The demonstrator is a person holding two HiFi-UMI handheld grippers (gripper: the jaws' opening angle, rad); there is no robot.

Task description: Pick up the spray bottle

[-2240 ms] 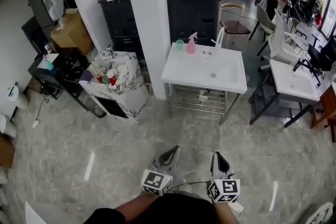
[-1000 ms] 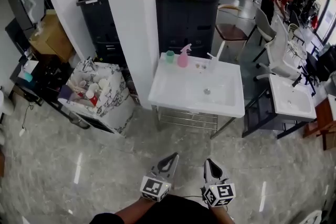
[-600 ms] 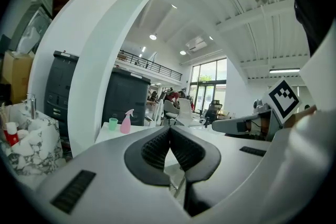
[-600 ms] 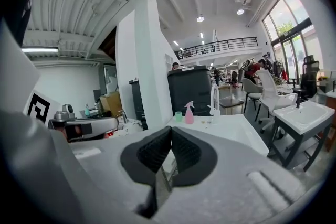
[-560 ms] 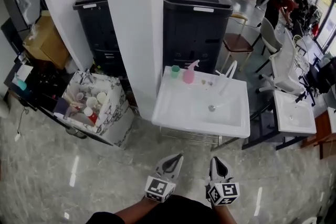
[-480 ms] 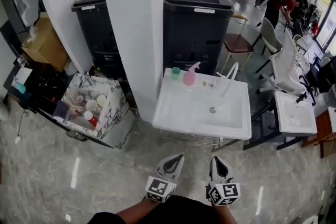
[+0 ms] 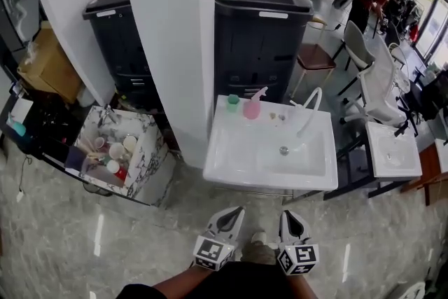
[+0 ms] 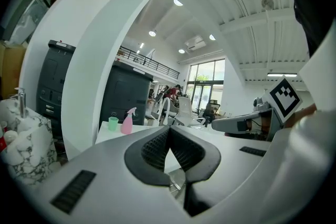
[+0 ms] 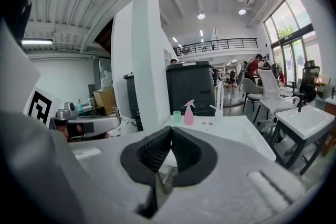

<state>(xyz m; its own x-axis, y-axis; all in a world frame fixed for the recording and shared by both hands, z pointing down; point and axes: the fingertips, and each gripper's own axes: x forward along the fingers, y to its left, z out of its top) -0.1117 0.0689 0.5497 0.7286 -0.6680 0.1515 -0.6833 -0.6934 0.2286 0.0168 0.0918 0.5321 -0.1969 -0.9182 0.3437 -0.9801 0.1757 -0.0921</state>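
Nothing legible anywhere: the white labels [image 7: 273, 14] on the dark bins [image 7: 260, 56] (small and blurred) cannot be read.

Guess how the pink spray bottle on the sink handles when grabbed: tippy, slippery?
The pink plastic spray bottle looks tall and narrow, so a nudge probably tips it. Its smooth body may slip. The small green cup close beside it could get knocked.
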